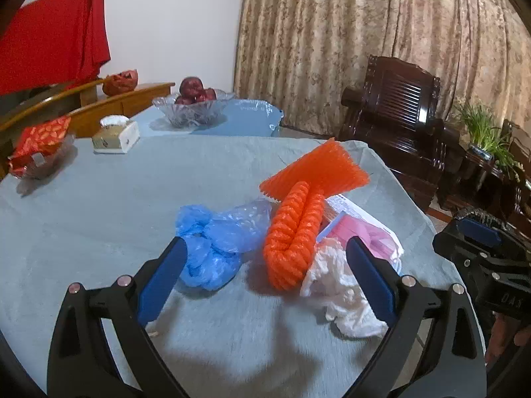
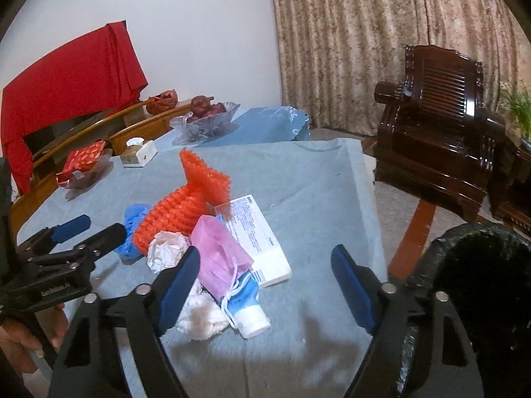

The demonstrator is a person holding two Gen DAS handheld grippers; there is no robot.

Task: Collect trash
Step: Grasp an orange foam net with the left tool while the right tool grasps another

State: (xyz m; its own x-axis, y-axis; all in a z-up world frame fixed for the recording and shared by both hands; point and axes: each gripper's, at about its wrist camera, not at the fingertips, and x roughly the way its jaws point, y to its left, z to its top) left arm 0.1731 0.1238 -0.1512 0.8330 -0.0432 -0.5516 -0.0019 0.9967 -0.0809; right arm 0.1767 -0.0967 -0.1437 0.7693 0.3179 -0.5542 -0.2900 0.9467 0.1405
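Nearest us, the left gripper (image 1: 265,265) has its jaws spread wide and holding nothing; they frame the close edge of the trash pile, one pad beside the blue bag (image 1: 215,242), the other over the white tissue (image 1: 338,295). We judge they are held wide so that a bulky soft piece can fit between them. The right gripper (image 2: 265,285) is open too, somewhat less than fully, and empty, with bare cloth and the tube (image 2: 249,318) between its pads.

Beside it, low and off the counter's (image 2: 315,182) edge, stands the black-lined bin (image 2: 481,282), likely put there so each piece has a short way to travel.

The trash lies heaped together in the middle of the counter: tissue, tube and pink mask (image 2: 219,258) close in, then the orange foam net (image 1: 295,235), its flat piece (image 1: 315,169) and the white box (image 2: 259,238) behind. Nothing is picked up yet.

Farther back, well apart from the pile, sit a tissue box (image 1: 116,136), a snack dish (image 1: 39,152) and a fruit bowl (image 1: 195,106); we take these as not trash. Beyond are a curtain (image 1: 365,33) and a dark armchair (image 1: 398,116).
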